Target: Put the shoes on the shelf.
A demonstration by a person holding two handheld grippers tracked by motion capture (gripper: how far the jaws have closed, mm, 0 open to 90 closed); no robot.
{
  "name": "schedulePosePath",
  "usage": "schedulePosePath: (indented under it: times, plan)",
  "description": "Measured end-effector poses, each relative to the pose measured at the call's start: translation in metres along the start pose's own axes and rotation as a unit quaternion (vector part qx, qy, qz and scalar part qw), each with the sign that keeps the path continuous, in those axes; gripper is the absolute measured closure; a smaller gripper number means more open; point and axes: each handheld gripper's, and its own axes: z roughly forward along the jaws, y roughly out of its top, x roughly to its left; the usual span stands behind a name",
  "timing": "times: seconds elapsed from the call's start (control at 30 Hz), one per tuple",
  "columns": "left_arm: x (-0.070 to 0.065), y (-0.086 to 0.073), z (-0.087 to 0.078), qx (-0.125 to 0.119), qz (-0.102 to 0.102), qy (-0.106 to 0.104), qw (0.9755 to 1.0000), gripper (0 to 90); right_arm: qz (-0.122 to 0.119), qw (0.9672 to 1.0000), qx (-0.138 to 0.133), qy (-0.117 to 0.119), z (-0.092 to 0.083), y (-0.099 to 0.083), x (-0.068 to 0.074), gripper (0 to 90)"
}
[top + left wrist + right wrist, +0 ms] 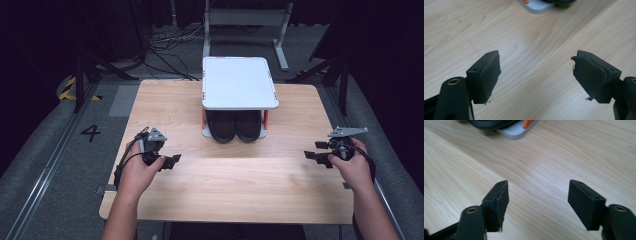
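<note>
Left gripper [174,161] released, nothing between its jaws, over bare table [225,185]; right gripper [311,156] likewise released and empty; pair of black shoes [234,126] sits under the white rack [239,82] (mid-table, well apart from both).

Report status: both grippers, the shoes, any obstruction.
Left gripper open, empty. Right gripper open, empty. Black shoes paired on rack's lower shelf, untouched. Table between: no obstruction.

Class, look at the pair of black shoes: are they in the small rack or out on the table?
In. The black shoes sit side by side on the lower level of the rack, under its white top shelf, toes toward the person.
</note>
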Motion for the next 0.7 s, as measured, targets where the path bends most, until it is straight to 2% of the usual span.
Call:
schedulePosePath:
  times: [0.03, 0.1, 0.13, 0.17, 0.2, 0.27, 0.3, 0.37, 0.4, 0.43, 0.53, 0.57, 0.63, 0.7]
  plan:
    - [0.008, -0.006, 0.004, -0.017, -0.013, 0.019, 0.9996, 16.1, 0.008, 0.9997, -0.020, 0.011, 0.004, -0.004, -0.005, 27.0]
    - [0.015, -0.013, 0.007, -0.018, -0.043, 0.038, 0.9982, 16.9, 0.034, 0.9986, -0.030, 0.027, 0.007, -0.007, -0.006, 24.0]
    - [0.020, -0.018, 0.009, -0.027, -0.070, 0.041, 0.9963, 16.9, 0.041, 0.9978, -0.035, 0.037, 0.010, -0.010, -0.008, 22.2]
    - [0.020, -0.018, 0.009, -0.027, -0.070, 0.041, 0.9963, 16.7, 0.041, 0.9978, -0.035, 0.037, 0.010, -0.010, -0.008, 22.2]
    - [0.026, -0.025, 0.013, -0.025, -0.094, 0.046, 0.9942, 16.7, 0.045, 0.9976, -0.036, 0.039, 0.019, -0.016, -0.011, 21.6]
    - [0.031, -0.029, 0.015, -0.011, -0.097, 0.046, 0.9942, 16.9, 0.048, 0.9980, -0.034, 0.023, 0.025, -0.020, -0.014, 21.2]
    - [0.032, -0.030, 0.016, -0.004, -0.103, 0.049, 0.9935, 17.0, 0.049, 0.9982, -0.031, 0.012, 0.028, -0.022, -0.015, 20.8]
    - [0.034, -0.032, 0.019, -0.001, -0.098, 0.063, 0.9932, 16.3, 0.053, 0.9982, -0.029, -0.005, 0.033, -0.027, -0.018, 20.2]
    - [0.035, -0.034, 0.020, 0.009, -0.094, 0.073, 0.9928, 16.3, 0.055, 0.9980, -0.028, -0.010, 0.036, -0.029, -0.019, 20.0]
    - [0.036, -0.035, 0.022, 0.017, -0.095, 0.081, 0.9920, 16.3, 0.056, 0.9979, -0.028, -0.014, 0.038, -0.031, -0.020, 20.0]
    - [0.037, -0.040, 0.028, 0.014, -0.104, 0.094, 0.9900, 16.3, 0.050, 0.9979, -0.026, -0.029, 0.043, -0.038, -0.023, 19.5]
    - [0.035, -0.040, 0.029, 0.022, -0.102, 0.108, 0.9886, 16.7, 0.052, 0.9978, -0.027, -0.031, 0.044, -0.040, -0.024, 19.3]
    - [0.031, -0.037, 0.029, 0.047, -0.050, 0.150, 0.9863, 17.8, 0.056, 0.9973, -0.034, -0.033, 0.045, -0.042, -0.026, 19.1]
    - [0.028, -0.036, 0.030, 0.043, -0.049, 0.150, 0.9866, 18.0, 0.059, 0.9971, -0.035, -0.034, 0.046, -0.043, -0.026, 19.0]
